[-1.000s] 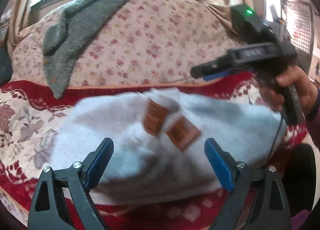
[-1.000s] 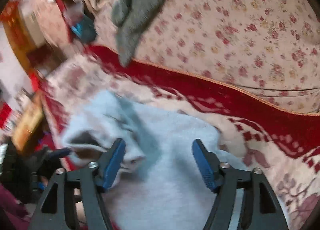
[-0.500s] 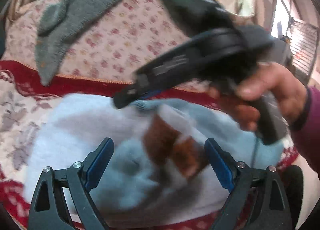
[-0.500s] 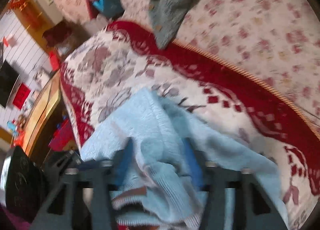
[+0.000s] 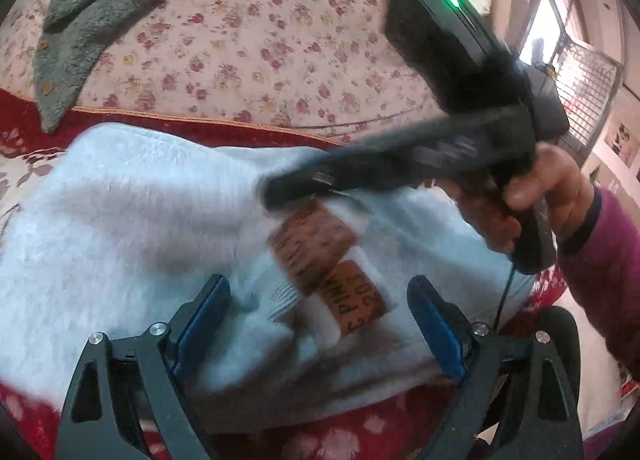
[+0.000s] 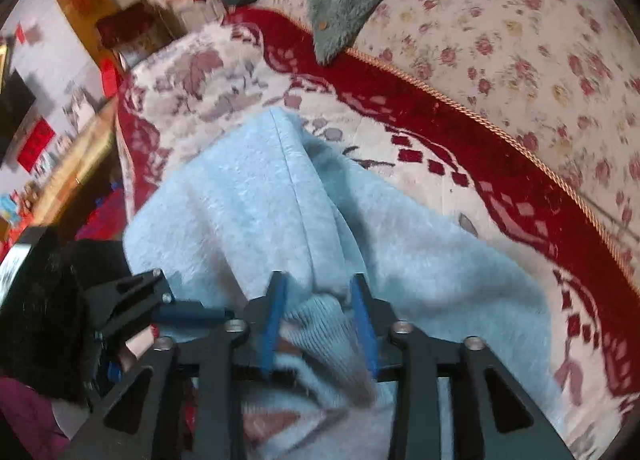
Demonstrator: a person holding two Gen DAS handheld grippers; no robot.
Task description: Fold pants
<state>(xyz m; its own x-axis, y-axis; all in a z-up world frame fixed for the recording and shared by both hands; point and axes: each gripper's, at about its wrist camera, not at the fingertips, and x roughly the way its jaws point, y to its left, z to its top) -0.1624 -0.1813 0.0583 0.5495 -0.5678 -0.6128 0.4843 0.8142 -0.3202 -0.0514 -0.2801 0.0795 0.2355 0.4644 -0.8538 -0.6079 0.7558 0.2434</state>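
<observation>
The light blue fleece pants (image 5: 132, 220) lie on a red and cream patterned sofa cover, with two brown labels (image 5: 316, 256) showing near the ribbed waistband. My left gripper (image 5: 320, 312) is open just above the waistband edge, holding nothing. My right gripper (image 6: 320, 316) is shut on the ribbed waistband (image 6: 320, 336) and lifts a fold of the pants (image 6: 256, 188). In the left wrist view the right gripper (image 5: 280, 192) hangs over the labels, its tip blurred.
A floral sofa backrest (image 5: 248, 44) rises behind, with a grey fleece garment (image 5: 80, 20) draped over it. The sofa's left end (image 6: 128, 128) drops off toward a wooden table and clutter. A window and grille stand at the far right (image 5: 584, 84).
My right gripper closed on the waistband and pulled it up and over the pants toward the left gripper. My left gripper stayed open and moved closer to the pants.
</observation>
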